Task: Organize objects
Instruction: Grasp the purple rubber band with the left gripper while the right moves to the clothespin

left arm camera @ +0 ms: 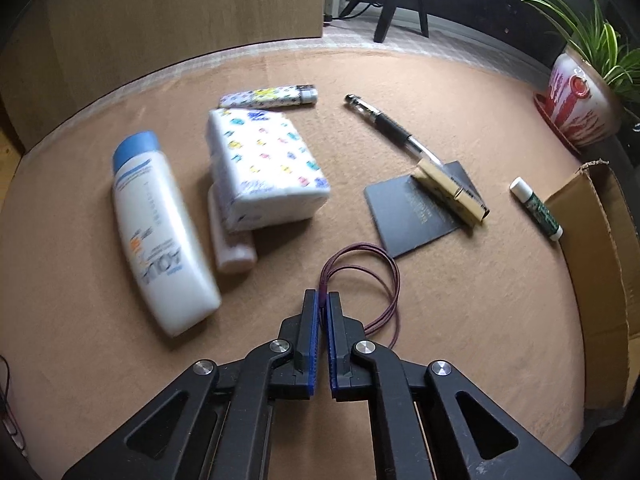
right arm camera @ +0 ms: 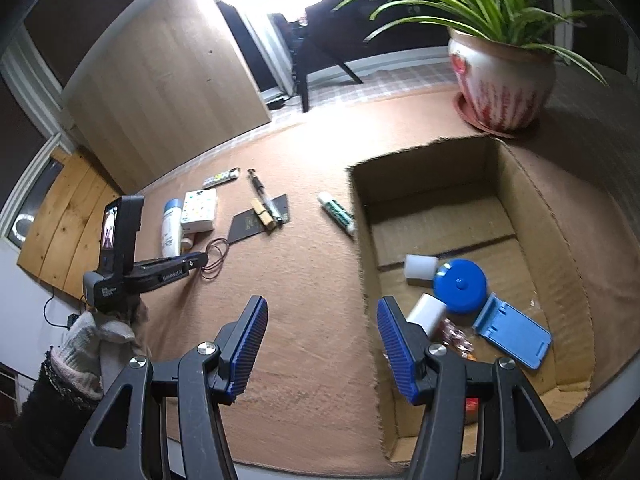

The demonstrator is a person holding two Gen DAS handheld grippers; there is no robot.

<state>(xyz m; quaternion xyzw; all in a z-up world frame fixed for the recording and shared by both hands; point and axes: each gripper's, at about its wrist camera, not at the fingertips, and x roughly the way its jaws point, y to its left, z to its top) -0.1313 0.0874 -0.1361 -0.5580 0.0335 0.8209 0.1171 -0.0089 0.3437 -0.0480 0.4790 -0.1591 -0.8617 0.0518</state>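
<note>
My left gripper (left arm camera: 323, 295) is shut on a dark red hair tie (left arm camera: 362, 272) that loops out over the tan cloth; it also shows in the right wrist view (right arm camera: 216, 254). My right gripper (right arm camera: 322, 308) is open and empty, hovering at the left wall of the cardboard box (right arm camera: 560, 240). On the cloth lie a white lotion bottle (left arm camera: 160, 236), a tissue pack (left arm camera: 266, 168) resting on a small pink tube (left arm camera: 234, 246), a patterned lighter (left arm camera: 268, 97), a pen (left arm camera: 394, 130), a dark booklet (left arm camera: 416, 216) under a wooden clip (left arm camera: 452, 192), and a lip balm (left arm camera: 536, 208).
The box holds a blue round container (right arm camera: 460, 286), a blue phone stand (right arm camera: 512, 332), white cylinders (right arm camera: 420, 266) and a small wrapped item. A potted plant (right arm camera: 502, 84) stands behind the box. A wooden panel (left arm camera: 180, 12) rises behind the table.
</note>
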